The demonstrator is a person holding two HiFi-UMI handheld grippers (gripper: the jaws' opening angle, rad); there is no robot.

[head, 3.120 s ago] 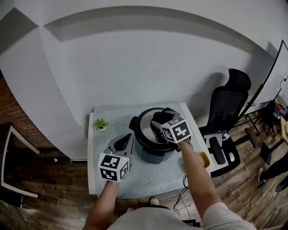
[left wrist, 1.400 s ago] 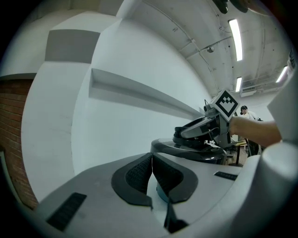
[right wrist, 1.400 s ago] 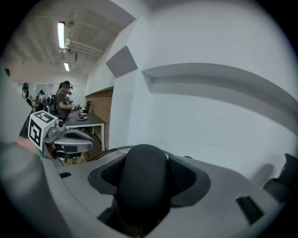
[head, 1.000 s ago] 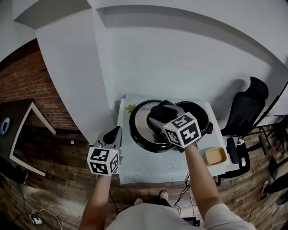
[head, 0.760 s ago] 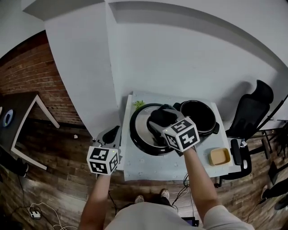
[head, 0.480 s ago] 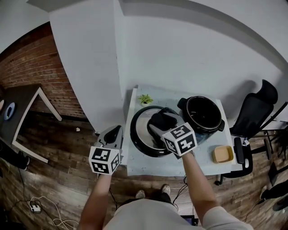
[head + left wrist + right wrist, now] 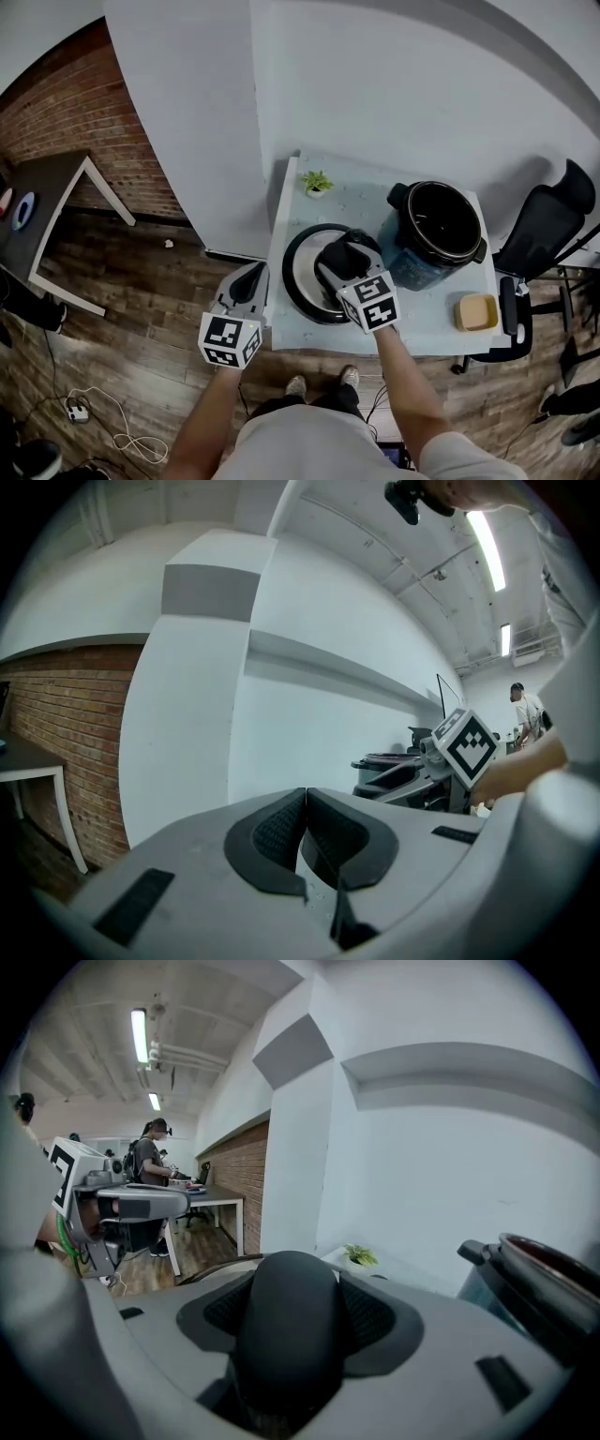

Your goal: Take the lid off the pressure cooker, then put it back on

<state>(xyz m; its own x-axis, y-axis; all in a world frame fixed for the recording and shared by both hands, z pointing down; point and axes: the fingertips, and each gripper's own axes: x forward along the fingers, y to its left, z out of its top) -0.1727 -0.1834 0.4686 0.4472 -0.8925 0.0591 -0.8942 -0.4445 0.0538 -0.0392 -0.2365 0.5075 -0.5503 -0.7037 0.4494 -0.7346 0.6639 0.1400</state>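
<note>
My right claw [image 7: 343, 260], clamped on the handle [image 7: 281, 1321], has carried the lid [image 7: 305, 281] left off the pressure cooker [image 7: 441, 225], over the bench [image 7: 366, 202]. Removal is done and replacing remains. My left claw [image 7: 246, 286] is pressed together, holding nothing.

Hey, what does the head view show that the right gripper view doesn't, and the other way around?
Only the head view shows the whole round lid, the tan container and the office chair. Only the right gripper view shows the right hand-held gripper with its jaws shut on the black lid handle, and a person at a far desk. Both show the potted plant, the open pressure cooker and the left hand-held gripper.
</note>
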